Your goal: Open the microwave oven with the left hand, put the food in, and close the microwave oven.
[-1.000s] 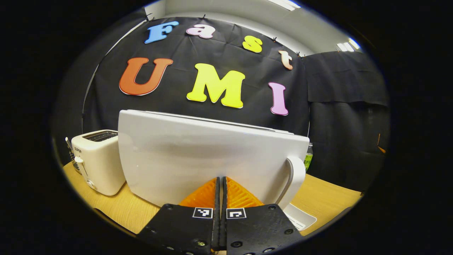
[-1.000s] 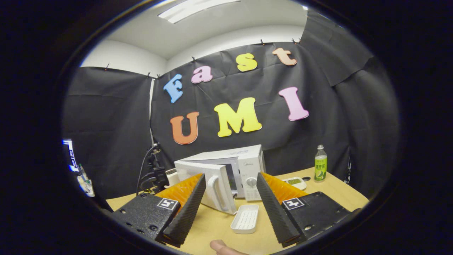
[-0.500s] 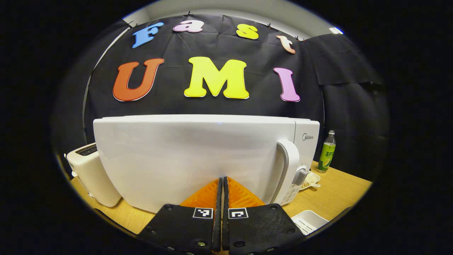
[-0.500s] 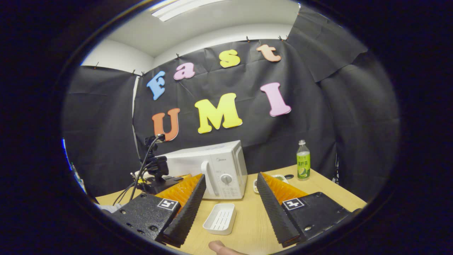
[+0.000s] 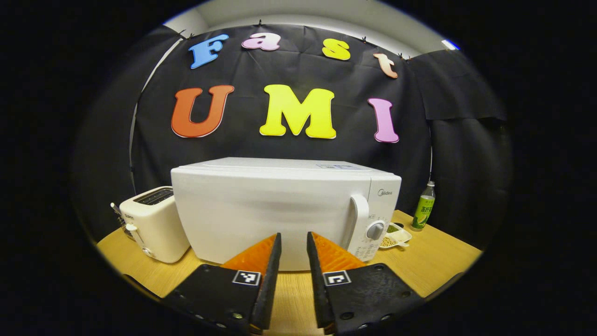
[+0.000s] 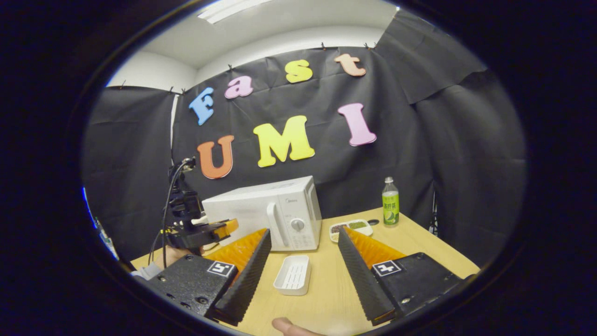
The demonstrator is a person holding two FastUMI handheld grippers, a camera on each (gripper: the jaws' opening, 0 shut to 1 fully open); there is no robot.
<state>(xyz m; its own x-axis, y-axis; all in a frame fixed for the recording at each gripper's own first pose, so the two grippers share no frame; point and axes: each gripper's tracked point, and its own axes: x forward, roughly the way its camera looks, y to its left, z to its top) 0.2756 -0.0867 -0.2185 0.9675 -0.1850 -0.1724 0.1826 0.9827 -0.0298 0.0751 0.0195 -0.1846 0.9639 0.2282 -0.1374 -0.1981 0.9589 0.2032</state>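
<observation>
Now the microwave oven (image 5: 280, 210) stands door-shut on the worktop (image 6: 326, 298) just ahead of the left gripper (image 5: 294, 245), slightly parted and empty, its upright handle (image 5: 357, 219) ahead and to the right, while the wide-open, empty right gripper (image 6: 303, 242) hangs farther back.

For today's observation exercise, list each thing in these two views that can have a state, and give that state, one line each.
Microwave: door closed.
Left gripper: open slightly, holding nothing.
Right gripper: open wide, holding nothing.
White tray: on the table, empty.
Bottle: upright, capped.
Toaster: upright, slots look empty.
</observation>
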